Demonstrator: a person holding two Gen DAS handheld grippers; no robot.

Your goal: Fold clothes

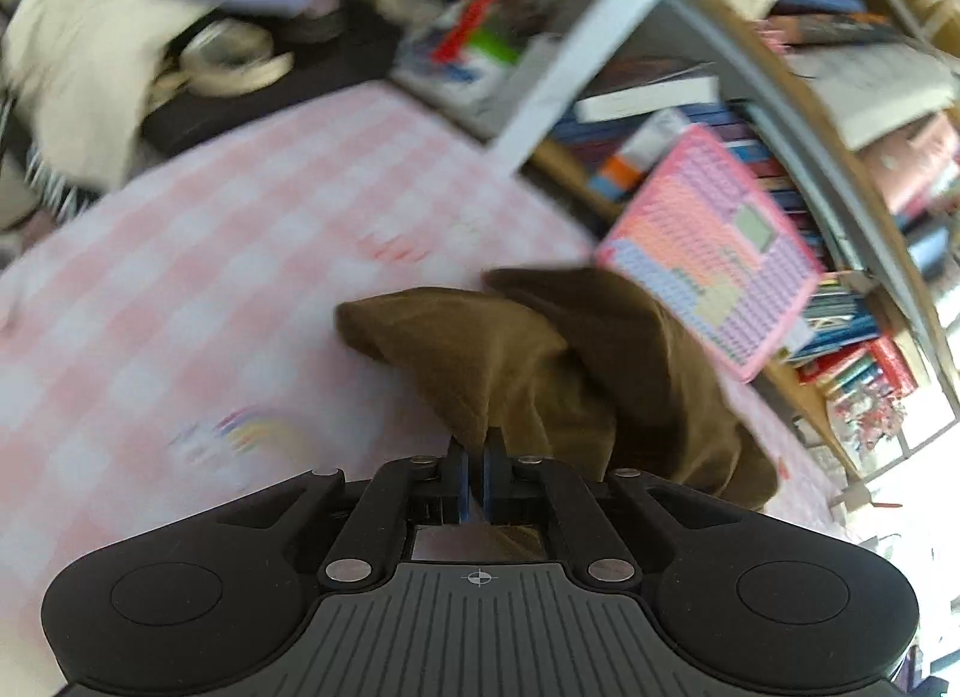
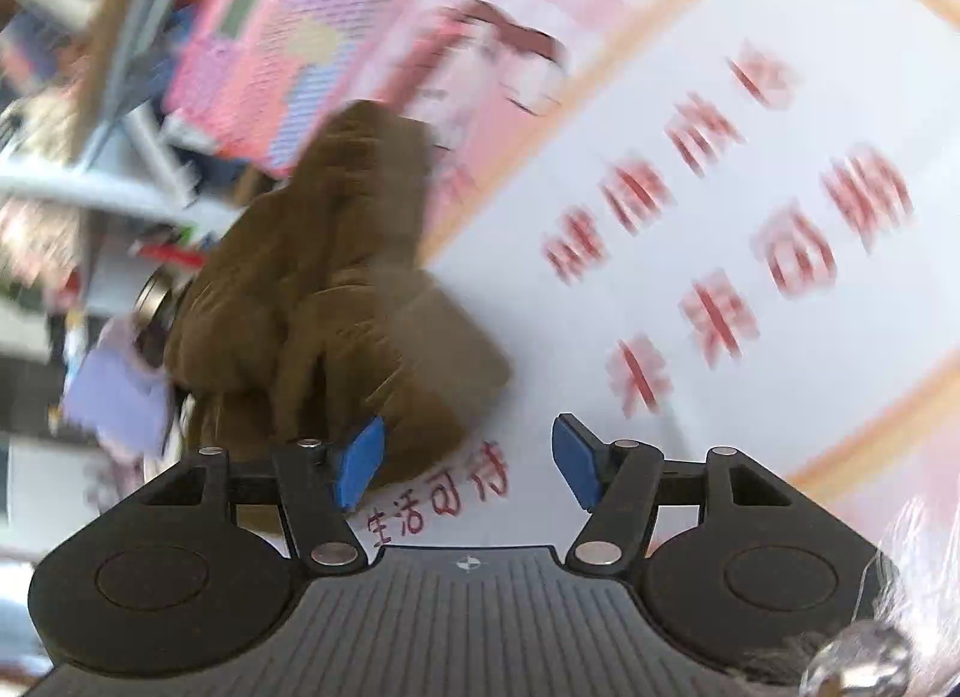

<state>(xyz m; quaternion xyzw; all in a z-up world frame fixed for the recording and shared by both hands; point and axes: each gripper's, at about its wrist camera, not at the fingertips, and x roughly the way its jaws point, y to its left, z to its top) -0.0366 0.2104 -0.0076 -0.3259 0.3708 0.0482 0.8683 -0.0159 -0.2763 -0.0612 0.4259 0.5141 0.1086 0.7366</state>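
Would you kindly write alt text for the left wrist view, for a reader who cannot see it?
The left gripper, jaws shut, pinches a bunched brown garment above a pink-and-white checked bedspread. Behind, blurred by motion, a pink patterned board leans against a crowded bookshelf.

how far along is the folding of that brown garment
Early on. Nothing looks folded yet: the brown garment hangs bunched and twisted above the pink checked sheet, with no flat, squared layers. In hand: the left gripper is shut on a pinch of the cloth, lifting it. The right gripper is open beside the garment, holding nothing. Left: spreading it flat on the sheet and making every fold.
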